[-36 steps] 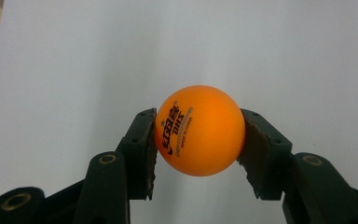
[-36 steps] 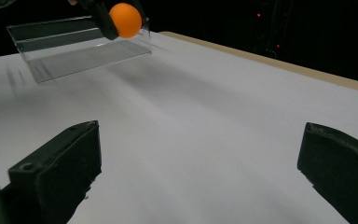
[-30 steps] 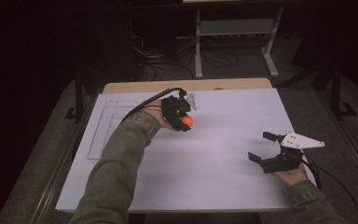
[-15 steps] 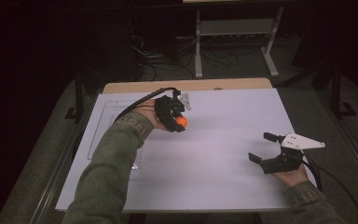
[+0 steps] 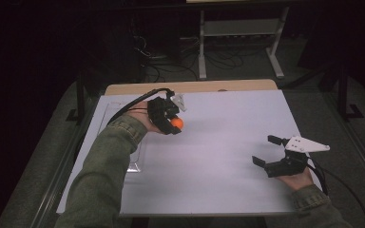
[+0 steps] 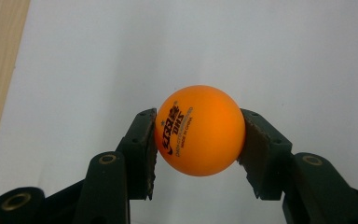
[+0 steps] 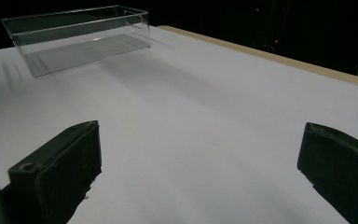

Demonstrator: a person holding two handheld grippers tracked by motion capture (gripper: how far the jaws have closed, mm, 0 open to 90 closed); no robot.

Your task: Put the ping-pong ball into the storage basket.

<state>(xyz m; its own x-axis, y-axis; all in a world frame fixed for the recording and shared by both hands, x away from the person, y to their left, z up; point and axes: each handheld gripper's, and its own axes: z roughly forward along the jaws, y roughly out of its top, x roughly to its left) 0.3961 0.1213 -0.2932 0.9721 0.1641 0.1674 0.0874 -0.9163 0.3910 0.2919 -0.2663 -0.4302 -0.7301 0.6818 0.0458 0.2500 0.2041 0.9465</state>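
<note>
The left claw [image 6: 196, 140] was clamped on the small glossy orange plastic table-tennis ball [image 6: 199, 130], one pad on each side, so the pickup was judged complete. The ball [image 5: 176, 123] was held above the white-covered bench [image 5: 228, 156], just beside the clear rectangular plastic box [image 7: 77, 37], which appeared empty. The right claw [image 5: 266, 151] stood wide open with nothing in it, well apart from the box. Transfer into the box, the likely goal, and release remained.

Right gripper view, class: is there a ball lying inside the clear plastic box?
No: the clear plastic box holds nothing, while the orange table tennis ball sits clamped in the left gripper.
</note>
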